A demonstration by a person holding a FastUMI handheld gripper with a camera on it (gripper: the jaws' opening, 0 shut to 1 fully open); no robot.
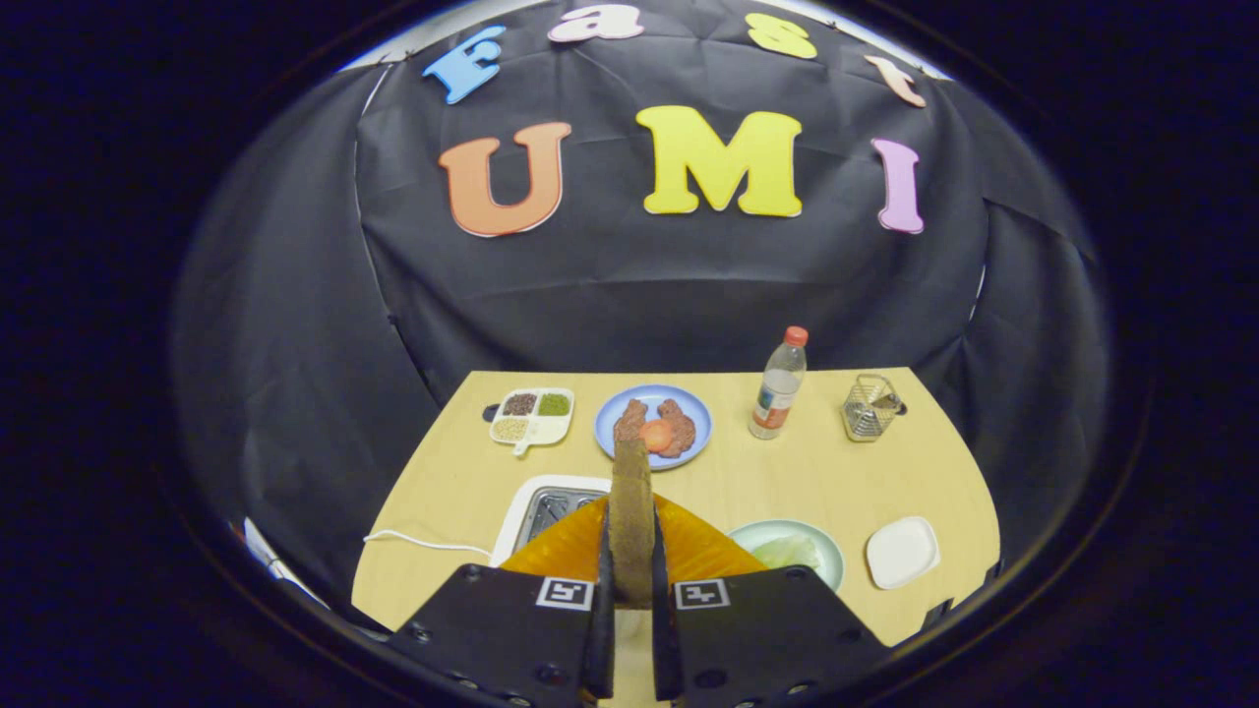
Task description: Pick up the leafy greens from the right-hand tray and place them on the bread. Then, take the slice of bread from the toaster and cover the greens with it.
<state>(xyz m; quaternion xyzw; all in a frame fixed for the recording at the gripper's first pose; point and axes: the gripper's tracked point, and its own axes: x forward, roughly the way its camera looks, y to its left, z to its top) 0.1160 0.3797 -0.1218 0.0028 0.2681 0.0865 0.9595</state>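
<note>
We saw the tool pinching a slice of bread edge-on, both fingers pressed on its flat faces, crust rising upright btwn them. The slice stood clear above the desk, well up from everything else.

Just behind the fingers, low under the bread, sat an orange surface w/ a ribbed look; we couldn't tell what it was. Beyond its left side lay the toaster, white-rimmed w/ a metal slot top, and a white cord ran off from it across the desk.

To the right of the fingers, near the desk's front, we saw a pale green plate w/ leafy greens on it; whether bread lay under the greens we couldn't tell. Just beside that plate, further right, was a small white square dish.

At the far side of the desk, a blue plate carried brown food pieces and an orange round item, partly hidden by the slice's top. Left of it was a white divided tray w/ grains in its compartments. Right of the blue plate stood a clear bottle w/ a red cap, upright, and near it a wire basket.
</note>
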